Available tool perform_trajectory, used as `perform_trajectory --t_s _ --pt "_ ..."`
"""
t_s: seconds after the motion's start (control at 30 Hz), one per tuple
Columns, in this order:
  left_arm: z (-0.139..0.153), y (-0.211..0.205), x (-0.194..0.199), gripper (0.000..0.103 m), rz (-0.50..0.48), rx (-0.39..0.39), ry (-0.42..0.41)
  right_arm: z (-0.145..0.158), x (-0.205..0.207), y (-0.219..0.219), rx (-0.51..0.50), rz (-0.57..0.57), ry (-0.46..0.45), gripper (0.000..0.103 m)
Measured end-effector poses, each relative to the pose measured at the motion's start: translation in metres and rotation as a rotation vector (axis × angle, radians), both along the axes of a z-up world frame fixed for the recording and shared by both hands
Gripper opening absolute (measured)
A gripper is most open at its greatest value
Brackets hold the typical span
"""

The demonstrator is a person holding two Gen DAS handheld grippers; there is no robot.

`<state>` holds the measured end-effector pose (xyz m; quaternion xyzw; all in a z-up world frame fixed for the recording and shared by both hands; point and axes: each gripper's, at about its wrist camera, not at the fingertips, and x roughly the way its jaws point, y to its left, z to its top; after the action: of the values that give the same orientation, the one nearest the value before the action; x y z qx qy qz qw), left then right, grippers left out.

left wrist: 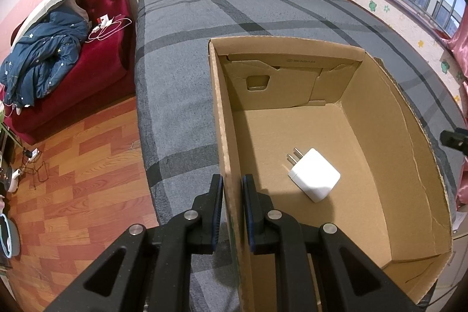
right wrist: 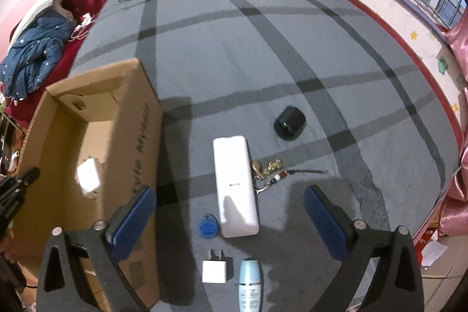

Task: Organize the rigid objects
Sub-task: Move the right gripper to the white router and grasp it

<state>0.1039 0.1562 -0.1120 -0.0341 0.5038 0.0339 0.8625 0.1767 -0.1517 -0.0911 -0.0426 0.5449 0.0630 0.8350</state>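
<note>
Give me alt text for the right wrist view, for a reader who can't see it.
The open right gripper hovers over a grey plaid bed, above a long white case. Around it lie a blue tag, a white charger, a pale blue bottle, a keychain and a black mouse. A cardboard box stands at left.

Left wrist view steeply down, close over cardboard box, right wrist view beside it, both sharing bed

Grey bedspread with darker plaid stripes, brown cardboard box, white charger inside, white power bank, black mouse, blue tag, pale-blue bottle, red sofa
</note>
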Motion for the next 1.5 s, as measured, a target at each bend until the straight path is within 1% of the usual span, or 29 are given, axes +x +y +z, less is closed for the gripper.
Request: perform_trajectory --t_s 0.23,0.4,0.57,0.67,0.93,1.23,1.27,1.37,1.4,1.43,1.5 --pt "0.000 -0.002 -0.001 0.015 -0.004 0.012 -0.001 -0.038 0.011 -0.009 -0.001 -0.032 0.046 0.103" --pt "0.001 -0.002 -0.002 0.015 0.000 0.002 -0.002 -0.063 0.019 -0.011 0.006 -0.048 0.082 0.103" --pt "0.001 -0.004 -0.002 0.015 -0.004 0.015 -0.001 -0.086 0.025 -0.011 0.000 -0.061 0.117 0.103" --pt "0.000 -0.002 -0.001 0.015 -0.003 0.007 0.001 -0.098 0.027 -0.012 -0.004 -0.074 0.135 0.103" --pt "0.000 -0.002 -0.001 0.015 -0.005 0.009 -0.001 -0.123 0.031 -0.011 -0.019 -0.084 0.163 0.103" --pt "-0.001 -0.003 -0.002 0.015 -0.006 0.008 -0.002 -0.131 0.033 -0.011 -0.019 -0.084 0.165 0.102" --pt "-0.001 -0.004 -0.002 0.015 -0.006 0.008 -0.002 -0.132 0.034 -0.010 -0.018 -0.083 0.165 0.101" --pt "-0.001 -0.004 -0.002 0.015 -0.006 0.008 -0.002 -0.130 0.034 -0.009 -0.008 -0.076 0.160 0.089" --pt "-0.001 -0.004 -0.002 0.015 -0.006 0.009 -0.002 -0.126 0.035 -0.010 -0.003 -0.072 0.158 0.081" --pt "-0.001 -0.003 -0.002 0.015 -0.006 0.009 -0.001 -0.124 0.034 -0.009 0.002 -0.070 0.157 0.068" --pt "0.000 -0.003 -0.002 0.015 -0.006 0.009 -0.001 -0.116 0.030 -0.005 0.018 -0.062 0.155 0.053"
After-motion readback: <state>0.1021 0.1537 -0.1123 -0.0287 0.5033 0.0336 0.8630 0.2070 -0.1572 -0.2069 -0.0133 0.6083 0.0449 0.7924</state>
